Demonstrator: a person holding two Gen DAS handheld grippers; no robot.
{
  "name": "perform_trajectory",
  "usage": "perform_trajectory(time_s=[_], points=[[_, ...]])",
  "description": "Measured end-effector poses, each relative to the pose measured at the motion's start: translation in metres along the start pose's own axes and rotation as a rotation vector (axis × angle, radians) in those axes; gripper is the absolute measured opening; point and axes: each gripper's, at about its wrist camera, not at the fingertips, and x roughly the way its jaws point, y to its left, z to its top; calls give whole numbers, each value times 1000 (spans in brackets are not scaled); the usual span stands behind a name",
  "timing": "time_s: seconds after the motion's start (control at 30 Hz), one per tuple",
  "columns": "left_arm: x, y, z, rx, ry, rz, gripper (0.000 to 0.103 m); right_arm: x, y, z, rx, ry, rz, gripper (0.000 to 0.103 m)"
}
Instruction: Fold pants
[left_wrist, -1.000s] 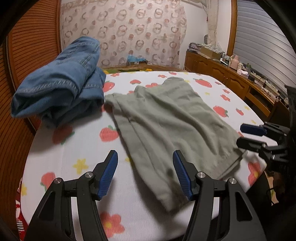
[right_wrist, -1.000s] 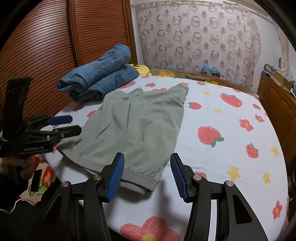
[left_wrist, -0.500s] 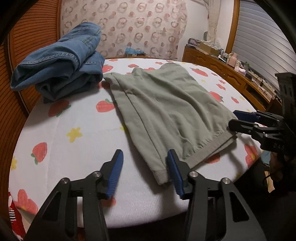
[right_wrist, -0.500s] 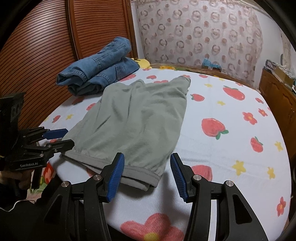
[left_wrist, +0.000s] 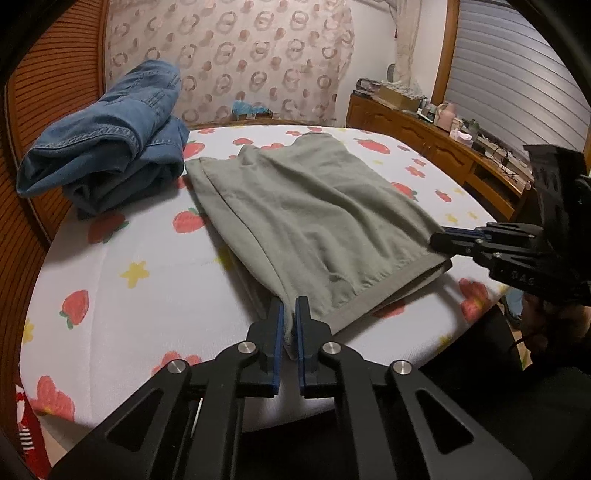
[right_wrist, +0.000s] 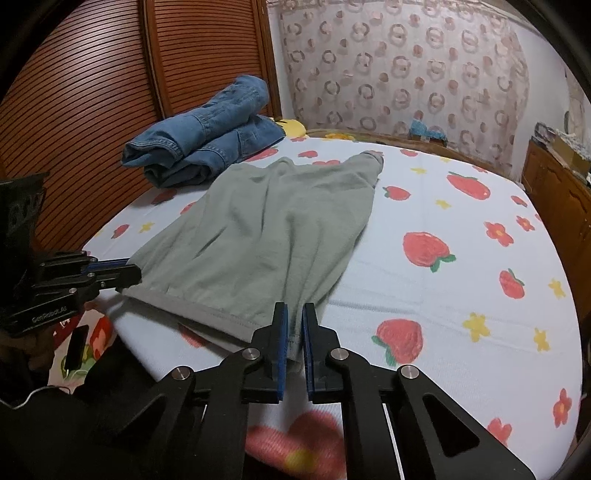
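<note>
Grey-green pants (left_wrist: 314, 221) lie flat on the strawberry-print bed sheet (left_wrist: 129, 277), their banded edge nearest me. My left gripper (left_wrist: 289, 306) is closing on the near left corner of that band, with the pads pressing the cloth. In the right wrist view my right gripper (right_wrist: 294, 312) is closing the same way on the other corner of the pants (right_wrist: 266, 236). Each gripper shows in the other's view: the right gripper (left_wrist: 439, 238) at the band's right end, the left gripper (right_wrist: 133, 271) at its left end. The band sits slightly raised, with shadow beneath.
A pile of folded blue jeans (left_wrist: 110, 155) sits at the far left of the bed, close to the slatted wooden doors (right_wrist: 92, 92). A wooden dresser (left_wrist: 424, 140) with clutter runs along the right wall. White sheet (right_wrist: 443, 295) stretches right of the pants.
Both grippers stood open before and have now shut on the pants' near corners. The left gripper also moved forward to the cloth's edge. The right gripper stayed in place.
</note>
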Motion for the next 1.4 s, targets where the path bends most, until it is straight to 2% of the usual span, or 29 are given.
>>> perform_trajectory(time_s=[0.17,0.33,0.43,0.47,0.57,0.8,0.97,1.03,1.2,1.4], points=[[2,4,-2,-25,20,20,7,-7,-5,-5,25,6,10,7],[6,8,-1,-48,32,41,23,-7,-6,-2,40,7,7,12],[9,10,-1,-56,33,59,37,-7,-3,-2,34,10,2,22],[9,11,-2,-63,33,58,38,-7,-3,-2,35,12,1,28],[12,16,-3,-81,36,60,45,-6,-3,-2,38,15,-5,34],[3,20,-2,-121,-4,25,45,3,-4,-4,44,37,0,34],[2,11,-1,-90,-12,14,45,5,-4,-5,48,45,0,34],[7,11,-2,-89,9,17,42,4,-5,-6,53,45,2,34],[11,12,-5,-98,21,7,40,5,-5,-7,57,47,7,34],[11,8,-7,-89,27,-40,28,6,-6,-7,61,45,10,34]])
